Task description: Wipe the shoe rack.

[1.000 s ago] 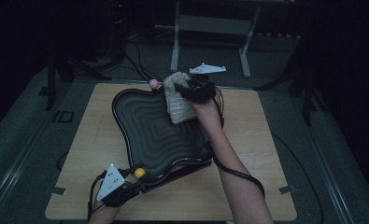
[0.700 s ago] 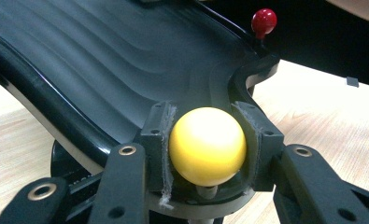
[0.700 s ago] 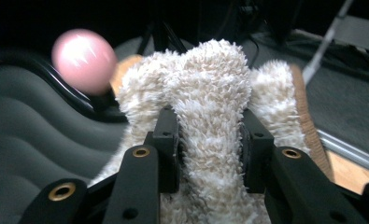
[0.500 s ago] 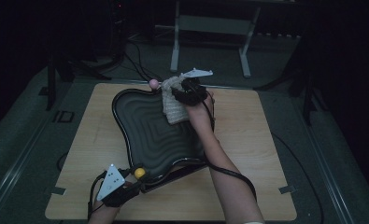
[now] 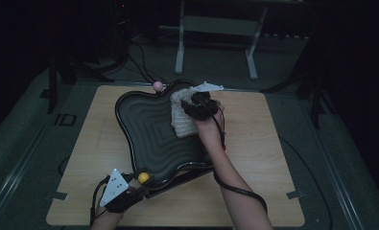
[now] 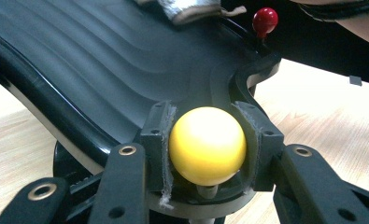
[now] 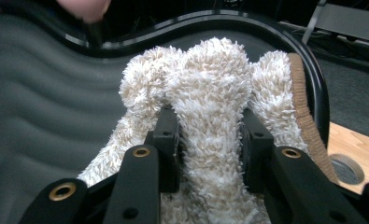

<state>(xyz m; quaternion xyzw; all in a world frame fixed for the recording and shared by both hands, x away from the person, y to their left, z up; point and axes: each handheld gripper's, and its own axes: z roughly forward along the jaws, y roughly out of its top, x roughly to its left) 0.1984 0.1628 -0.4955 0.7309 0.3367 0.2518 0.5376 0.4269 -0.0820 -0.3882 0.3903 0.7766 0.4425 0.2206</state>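
The right tongs (image 7: 209,154) pinched a fold of the fluffy cloth (image 5: 183,115), which lay on the far right part of the ribbed black tray (image 5: 148,139). The left tongs (image 6: 205,144) were clamped on the tray's yellow knob (image 6: 207,144) at its near corner, steadying it on the worktop (image 5: 264,143).

Risks, as judged: the shallow grip on the pile could slip during wiping, and a hard push could twist the tray against the single knob hold.

Hidden: the cloth's underside, any dirt on the dark ribs, and the tray edge beneath the right forearm. The pink knob (image 5: 157,86) was dimly lit.
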